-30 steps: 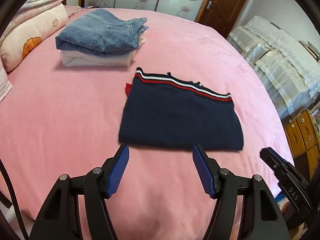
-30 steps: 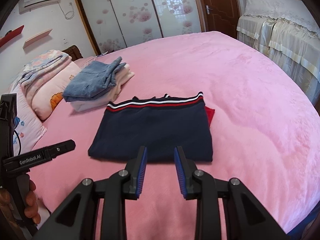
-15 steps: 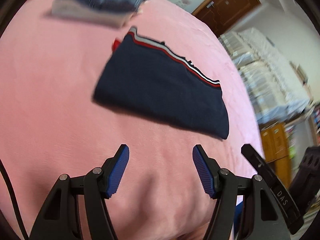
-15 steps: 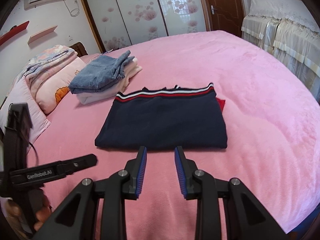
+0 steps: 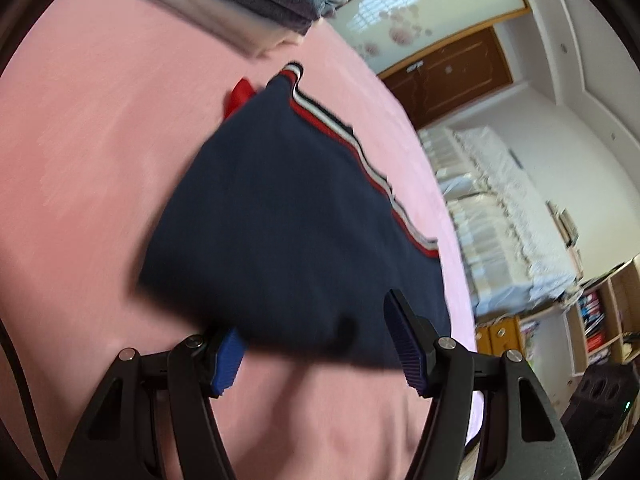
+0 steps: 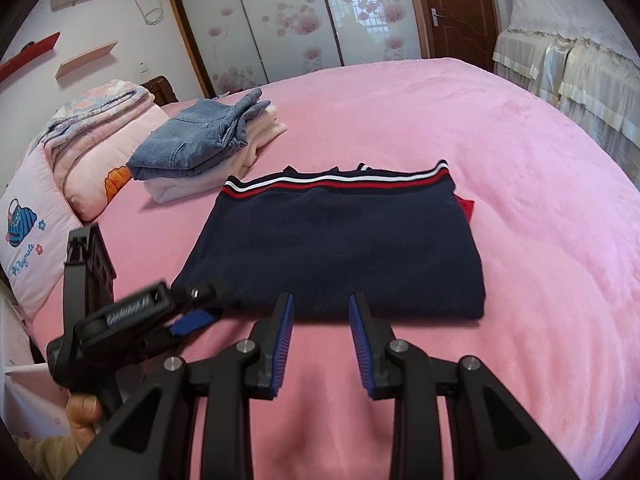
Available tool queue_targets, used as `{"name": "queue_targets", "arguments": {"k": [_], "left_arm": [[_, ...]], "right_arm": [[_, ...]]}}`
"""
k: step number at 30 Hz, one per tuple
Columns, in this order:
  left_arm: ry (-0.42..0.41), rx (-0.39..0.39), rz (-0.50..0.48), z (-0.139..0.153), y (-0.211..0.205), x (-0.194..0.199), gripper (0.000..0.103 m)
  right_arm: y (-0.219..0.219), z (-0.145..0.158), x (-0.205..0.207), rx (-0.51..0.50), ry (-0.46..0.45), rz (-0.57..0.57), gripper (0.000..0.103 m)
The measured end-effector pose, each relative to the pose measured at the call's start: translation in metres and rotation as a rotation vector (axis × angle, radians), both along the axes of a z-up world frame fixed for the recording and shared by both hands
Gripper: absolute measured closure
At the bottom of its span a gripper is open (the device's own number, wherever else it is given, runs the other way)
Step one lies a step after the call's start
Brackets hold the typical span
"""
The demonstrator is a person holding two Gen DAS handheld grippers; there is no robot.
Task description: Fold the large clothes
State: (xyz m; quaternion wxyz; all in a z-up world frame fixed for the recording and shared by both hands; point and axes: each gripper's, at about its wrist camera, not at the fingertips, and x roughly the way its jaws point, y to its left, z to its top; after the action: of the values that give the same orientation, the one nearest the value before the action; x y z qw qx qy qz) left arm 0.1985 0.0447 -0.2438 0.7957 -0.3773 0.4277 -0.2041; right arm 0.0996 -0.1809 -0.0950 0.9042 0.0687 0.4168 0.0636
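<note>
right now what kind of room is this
A home bedroom, most likely: a bed with a pink blanket, pillows at its head, sliding wardrobe doors behind, and folded clothes: a navy sweater and jeans.

Home bedroom, pink bed (image 6: 460, 120), pillows (image 6: 92, 160), floral sliding wardrobe (image 6: 280, 20)

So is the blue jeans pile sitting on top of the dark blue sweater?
No, the folded jeans rest on a pale folded garment beside the navy sweater, with pink bed showing between them.
</note>
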Motion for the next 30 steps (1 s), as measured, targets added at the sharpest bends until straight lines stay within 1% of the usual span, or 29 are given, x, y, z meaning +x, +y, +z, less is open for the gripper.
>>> {"name": "queue_targets", "arguments": {"k": [3, 7, 9, 10, 11, 12, 13, 14, 15, 17, 18, 19, 20, 22, 24, 27, 30], "left_arm": [[-0.017, -0.034, 0.019, -0.006, 0.001, 0.016, 0.04], [-0.034, -0.041, 0.032, -0.006, -0.002, 0.031, 0.041], [-0.032, -0.034, 0.048, -0.005, -0.001, 0.032, 0.047], [-0.027, -0.024, 0.061, -0.005, 0.0, 0.032, 0.057], [-0.022, -0.005, 0.07, -0.003, 0.0, 0.032, 0.068], [-0.026, 0.031, 0.08, 0.0, -0.001, 0.032, 0.076], [-0.038, 0.043, 0.083, 0.003, 0.0, 0.031, 0.084], [-0.054, 0.062, 0.079, 0.008, 0.001, 0.03, 0.087], [-0.072, 0.1, 0.074, 0.015, -0.003, 0.029, 0.088], [-0.116, 0.175, 0.064, 0.03, -0.013, 0.026, 0.09], [-0.153, 0.223, 0.053, 0.04, -0.02, 0.023, 0.091], [-0.196, 0.277, 0.031, 0.052, -0.031, 0.019, 0.093], [-0.223, 0.308, 0.016, 0.059, -0.039, 0.018, 0.094], [-0.297, 0.358, -0.025, 0.078, -0.056, 0.012, 0.094], [-0.361, 0.404, -0.081, 0.097, -0.078, 0.01, 0.094], [-0.406, 0.448, -0.139, 0.113, -0.102, 0.008, 0.094], [-0.428, 0.532, -0.213, 0.124, -0.132, 0.011, 0.094]], "right_arm": [[0.003, -0.002, 0.011, -0.003, -0.012, 0.009, 0.074], [0.006, -0.005, 0.029, -0.024, -0.027, 0.01, 0.074], [0.008, -0.007, 0.041, -0.056, -0.038, 0.002, 0.074], [0.01, -0.009, 0.048, -0.082, -0.042, -0.005, 0.074], [0.012, -0.012, 0.057, -0.109, -0.046, -0.009, 0.074], [0.013, -0.015, 0.061, -0.119, -0.046, -0.006, 0.074], [0.014, -0.02, 0.069, -0.138, -0.047, -0.006, 0.075], [0.016, -0.025, 0.075, -0.153, -0.046, -0.005, 0.077], [0.017, -0.029, 0.081, -0.17, -0.04, -0.003, 0.084], [0.021, -0.047, 0.092, -0.21, 0.019, 0.003, 0.089], [0.021, -0.059, 0.095, -0.209, 0.056, 0.011, 0.091], [0.021, -0.069, 0.097, -0.212, 0.085, 0.023, 0.091], [0.022, -0.075, 0.097, -0.214, 0.09, 0.028, 0.091], [0.018, -0.079, 0.094, -0.188, 0.083, 0.025, 0.091], [0.009, -0.077, 0.093, -0.124, 0.086, 0.023, 0.091], [-0.009, -0.077, 0.092, -0.002, 0.094, 0.021, 0.092], [-0.028, -0.07, 0.086, 0.137, 0.118, 0.037, 0.093]]}}
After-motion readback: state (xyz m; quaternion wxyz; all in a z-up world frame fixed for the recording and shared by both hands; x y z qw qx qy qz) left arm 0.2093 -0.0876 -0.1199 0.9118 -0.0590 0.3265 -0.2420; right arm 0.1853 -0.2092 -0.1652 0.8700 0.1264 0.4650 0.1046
